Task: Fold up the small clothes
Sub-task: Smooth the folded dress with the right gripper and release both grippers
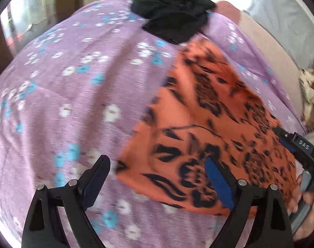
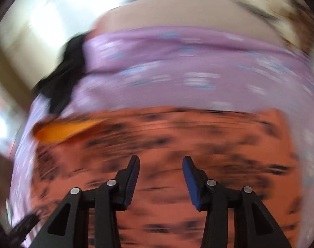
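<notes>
An orange cloth with a black flower print (image 1: pixel 206 124) lies flat on a purple flowered bedspread (image 1: pixel 74 82). My left gripper (image 1: pixel 157 161) is open and empty, hovering over the cloth's near left corner. My right gripper (image 2: pixel 161 161) is open and empty above the same orange cloth (image 2: pixel 167 140); that view is heavily blurred. The right gripper also shows at the right edge of the left wrist view (image 1: pixel 301 148), over the cloth's right edge. A crumpled black garment (image 1: pixel 173 14) lies at the far end of the bedspread, apart from the orange cloth.
A beige surface (image 1: pixel 270 47) borders the bedspread on the right. A brown and cream patterned fabric (image 1: pixel 312 88) sits at the far right. A wall and a wooden door frame stand behind the bed.
</notes>
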### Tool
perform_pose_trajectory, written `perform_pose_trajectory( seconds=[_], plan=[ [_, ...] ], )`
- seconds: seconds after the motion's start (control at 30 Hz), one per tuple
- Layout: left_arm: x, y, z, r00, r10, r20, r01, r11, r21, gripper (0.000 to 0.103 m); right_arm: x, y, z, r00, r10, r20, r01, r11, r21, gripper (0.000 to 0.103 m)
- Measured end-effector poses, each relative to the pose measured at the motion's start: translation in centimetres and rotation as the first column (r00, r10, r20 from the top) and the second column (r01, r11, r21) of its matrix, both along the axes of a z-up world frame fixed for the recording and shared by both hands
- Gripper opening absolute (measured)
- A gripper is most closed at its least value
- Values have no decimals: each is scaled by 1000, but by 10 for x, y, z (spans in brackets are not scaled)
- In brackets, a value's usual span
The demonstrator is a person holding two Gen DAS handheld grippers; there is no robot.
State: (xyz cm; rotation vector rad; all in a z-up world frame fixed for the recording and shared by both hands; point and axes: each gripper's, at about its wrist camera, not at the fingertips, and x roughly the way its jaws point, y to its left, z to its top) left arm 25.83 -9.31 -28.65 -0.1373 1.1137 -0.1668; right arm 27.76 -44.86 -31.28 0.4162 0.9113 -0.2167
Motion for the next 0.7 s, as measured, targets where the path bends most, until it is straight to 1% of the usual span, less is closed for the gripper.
perform_pose_trajectory(
  seconds=[0.03, 0.07, 0.13, 0.17, 0.23, 0.3, 0.33, 0.4, 0.47, 0.53, 0.6, 0.7],
  plan=[
    [2, 3, -3, 1000, 9, -7, -9, 1000, 14, 93, 15, 30, 4, 996, 91, 18, -92, 996, 7, 47],
    [4, 4, -6, 1000, 7, -21, -6, 1000, 18, 93, 24, 46, 4, 990, 141, 28, -141, 990, 21, 47],
    [7, 1, -20, 996, -25, -82, 26, 1000, 1, 93, 54, 87, 0, 974, 223, 30, -224, 973, 51, 47],
    [8, -1, -23, 996, -31, -85, 32, 999, 10, 93, 68, 101, -4, 971, 239, 24, -240, 969, 60, 47],
    [7, -8, -23, 997, -51, -57, 54, 997, 56, 93, 99, 119, -14, 969, 248, -1, -247, 967, 61, 47],
    [6, -14, -22, 996, -73, -51, 76, 995, 68, 93, 122, 127, -20, 976, 218, -18, -218, 976, 30, 47],
    [6, -16, -22, 996, -76, -47, 79, 994, 74, 93, 135, 126, -21, 982, 190, -11, -190, 982, 11, 47],
    [7, -17, -22, 996, -78, -42, 81, 993, 80, 93, 145, 116, -23, 989, 145, 5, -145, 989, 24, 47],
    [14, -21, -20, 997, -75, -30, 77, 993, 88, 93, 143, 105, -18, 994, 102, 47, -105, 993, 60, 46],
    [14, -25, -15, 997, -70, 10, 69, 990, 121, 93, 130, 96, -6, 991, 88, 102, -93, 994, 50, 46],
    [12, -26, -10, 997, -71, 37, 65, 989, 134, 93, 108, 87, 6, 987, 91, 132, -96, 995, 35, 46],
    [6, -28, -4, 995, -76, 70, 65, 987, 147, 93, 68, 75, 21, 984, 87, 154, -92, 996, 20, 46]
  ],
)
